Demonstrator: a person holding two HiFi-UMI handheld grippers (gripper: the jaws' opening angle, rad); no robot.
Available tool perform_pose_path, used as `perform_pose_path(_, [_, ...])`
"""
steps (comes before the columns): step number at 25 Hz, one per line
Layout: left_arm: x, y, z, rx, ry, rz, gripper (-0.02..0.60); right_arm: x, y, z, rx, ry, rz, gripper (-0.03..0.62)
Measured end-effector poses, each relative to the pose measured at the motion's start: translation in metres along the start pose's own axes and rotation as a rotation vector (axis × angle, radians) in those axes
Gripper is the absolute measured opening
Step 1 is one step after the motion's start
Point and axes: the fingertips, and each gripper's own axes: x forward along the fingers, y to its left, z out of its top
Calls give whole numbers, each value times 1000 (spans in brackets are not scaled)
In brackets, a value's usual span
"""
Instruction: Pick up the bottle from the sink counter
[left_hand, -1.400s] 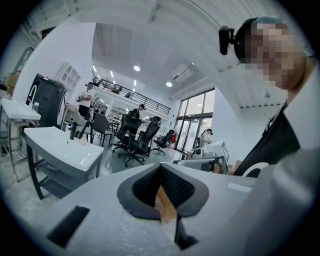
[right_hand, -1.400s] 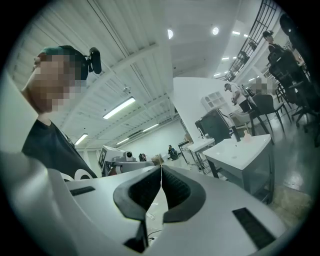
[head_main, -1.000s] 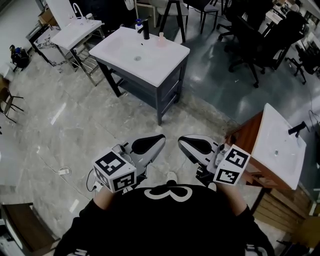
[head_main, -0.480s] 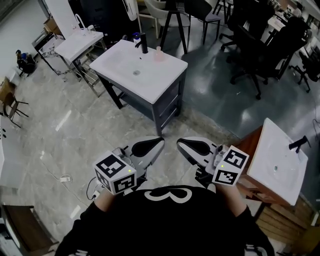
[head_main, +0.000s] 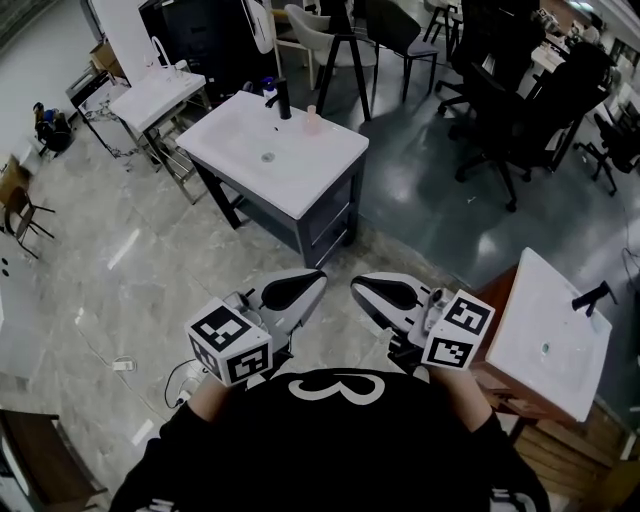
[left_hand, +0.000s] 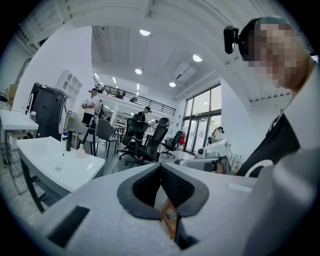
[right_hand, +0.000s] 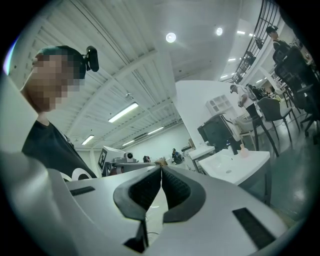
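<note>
A small pink bottle (head_main: 312, 120) stands at the back edge of the white sink counter (head_main: 300, 180), next to a black faucet (head_main: 283, 100) and a blue-capped bottle (head_main: 268, 90). Both grippers hang close to my body, well short of the counter. My left gripper (head_main: 303, 284) is shut with nothing between its jaws, and so is my right gripper (head_main: 372, 290). In the left gripper view the pink bottle (left_hand: 80, 152) shows far off beyond the shut left gripper (left_hand: 160, 165). The right gripper view shows that bottle (right_hand: 245, 152) past the shut right gripper (right_hand: 161, 169).
A second white sink (head_main: 550, 330) on a wooden cabinet stands close at my right. A third sink stand (head_main: 155, 95) is at the back left. Black office chairs (head_main: 500, 90) fill the back right. A cable with a plug (head_main: 125, 365) lies on the marble floor at left.
The sink counter with the bottle has slid lower in the head view as I come closer. Both grippers stay shut and in the same place against my body.
</note>
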Motion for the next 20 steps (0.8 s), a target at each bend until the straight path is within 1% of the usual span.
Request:
perform_pose_path(5, [-5, 0, 8, 31, -13, 8, 15, 3, 5, 8, -23, -15, 8, 14])
perform_pose_path(12, [-10, 12, 12, 24, -31, 14, 15, 11, 1, 9, -29, -9, 1, 14])
perform_pose_path(16, [-2, 26, 13, 19, -28, -7, 15, 21, -13, 12, -28, -1, -18, 14])
perform_pose_path(20, [13, 53, 17, 12, -17, -23, 15, 35, -40, 19, -23, -1, -34, 14])
